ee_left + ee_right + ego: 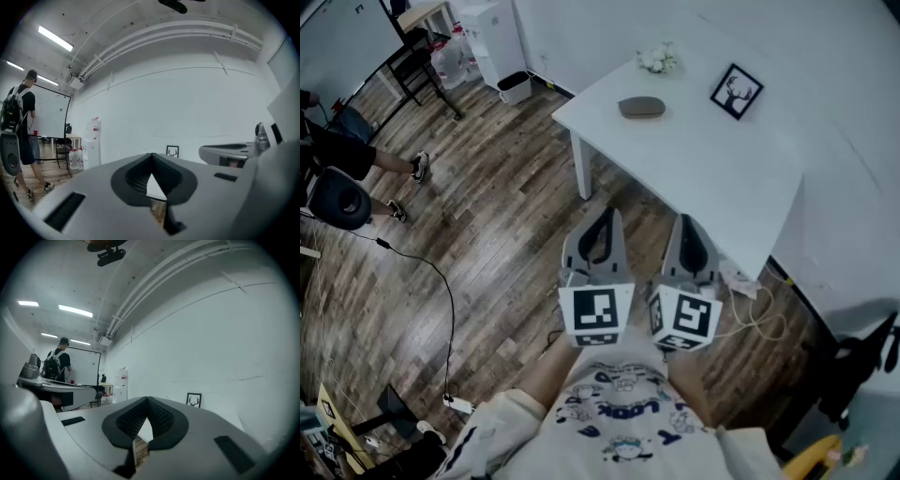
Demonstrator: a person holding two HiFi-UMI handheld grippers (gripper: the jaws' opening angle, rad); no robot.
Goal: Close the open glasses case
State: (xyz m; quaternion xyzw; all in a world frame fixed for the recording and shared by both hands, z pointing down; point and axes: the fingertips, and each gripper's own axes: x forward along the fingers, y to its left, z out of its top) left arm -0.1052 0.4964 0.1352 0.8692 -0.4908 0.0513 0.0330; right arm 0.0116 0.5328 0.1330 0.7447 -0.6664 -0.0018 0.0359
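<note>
A grey-brown oval glasses case (641, 107) lies on the white table (712, 169), toward its far left part; from here its lid looks down. Both grippers hang over the wooden floor in front of the table, well short of the case. My left gripper (607, 216) is shut with nothing between its jaws; its tips also meet in the left gripper view (151, 155). Beside it, my right gripper (684, 221) is likewise shut and empty, with the pads together (147, 400). Neither gripper view shows the case.
A framed deer picture (736, 91) and a small white flower bunch (657, 59) stand on the table behind the case. A water dispenser (492, 37), a bin (516, 86) and a seated person's legs (394, 173) are at the left. Cables (441, 281) run across the floor.
</note>
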